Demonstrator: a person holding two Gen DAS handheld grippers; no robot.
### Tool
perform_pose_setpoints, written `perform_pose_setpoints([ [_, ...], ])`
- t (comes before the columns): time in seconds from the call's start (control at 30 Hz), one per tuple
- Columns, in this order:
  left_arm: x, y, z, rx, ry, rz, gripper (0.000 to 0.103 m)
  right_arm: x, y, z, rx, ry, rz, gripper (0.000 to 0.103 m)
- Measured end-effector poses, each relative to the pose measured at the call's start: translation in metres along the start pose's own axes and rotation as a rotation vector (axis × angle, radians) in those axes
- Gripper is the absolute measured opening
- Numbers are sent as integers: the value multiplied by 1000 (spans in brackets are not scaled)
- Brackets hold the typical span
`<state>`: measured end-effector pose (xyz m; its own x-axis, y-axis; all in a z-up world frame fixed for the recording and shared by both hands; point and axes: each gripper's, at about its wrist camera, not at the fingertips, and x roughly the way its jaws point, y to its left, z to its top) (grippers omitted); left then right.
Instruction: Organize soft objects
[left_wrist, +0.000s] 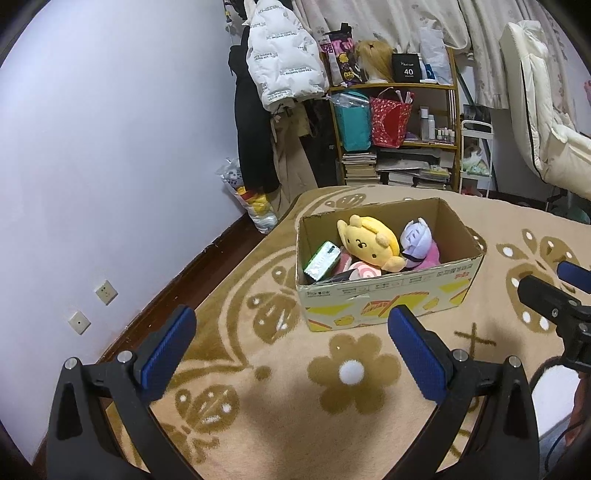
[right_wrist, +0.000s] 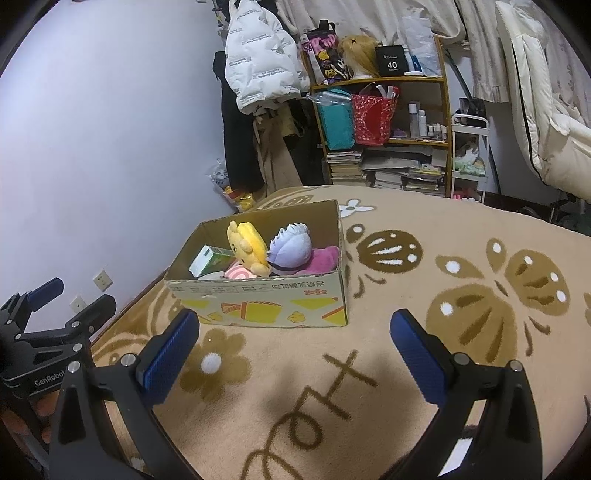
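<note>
A cardboard box (left_wrist: 391, 299) (right_wrist: 258, 301) stands on the patterned beige blanket. Inside it lie a yellow plush (left_wrist: 369, 240) (right_wrist: 247, 242), a lilac plush (left_wrist: 415, 238) (right_wrist: 290, 245) on a pink soft piece (right_wrist: 323, 258), a pink swirl toy (left_wrist: 365, 271) (right_wrist: 240, 273) and a green-white packet (left_wrist: 322, 260) (right_wrist: 210, 260). My left gripper (left_wrist: 291, 325) hovers open in front of the box with nothing between its fingers. My right gripper (right_wrist: 295, 328) is open too, empty, just right of the box's near side. Each gripper shows at the other view's edge.
The blanket (right_wrist: 406, 295) covers a bed beside a pale wall (left_wrist: 110, 147) with sockets. Beyond the bed stand a loaded shelf (left_wrist: 399, 122), hanging coats (left_wrist: 280, 59) and a white chair (left_wrist: 546, 122). A white pompom (left_wrist: 351, 373) sits in a flower print near my left gripper.
</note>
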<state>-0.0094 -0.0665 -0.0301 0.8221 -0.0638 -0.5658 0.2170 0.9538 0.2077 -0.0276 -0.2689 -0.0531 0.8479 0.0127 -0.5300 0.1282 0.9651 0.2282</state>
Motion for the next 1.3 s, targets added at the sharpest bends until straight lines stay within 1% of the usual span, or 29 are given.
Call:
perform_pose_setpoints([
  [0.13, 1, 1, 0, -2, -1, 6, 103, -2, 1, 0, 0, -4, 6, 103],
  [0.2, 2, 2, 0, -8, 4, -7, 103, -2, 2, 1, -1, -9, 7, 103],
  [0.3, 3, 3, -1, -4, 2, 13, 103, -2, 3, 1, -4, -13, 8, 103],
  [0.53, 3, 1, 0, 7, 2, 18, 103, -3, 4, 1, -13, -21, 9, 103],
  [0.87, 3, 5, 1, -17, 3, 4, 103, -2, 7, 2, -30, -16, 9, 103],
  [1.13, -1, 6, 1, -9, -20, 8, 103, -2, 7, 2, -30, -18, 9, 103],
  [1.27, -2, 5, 1, -9, -15, -26, 103, -2, 7, 2, -27, -18, 9, 103],
  [1.3, -3, 5, 1, -9, -20, -22, 103, -3, 7, 2, -29, -17, 9, 103],
])
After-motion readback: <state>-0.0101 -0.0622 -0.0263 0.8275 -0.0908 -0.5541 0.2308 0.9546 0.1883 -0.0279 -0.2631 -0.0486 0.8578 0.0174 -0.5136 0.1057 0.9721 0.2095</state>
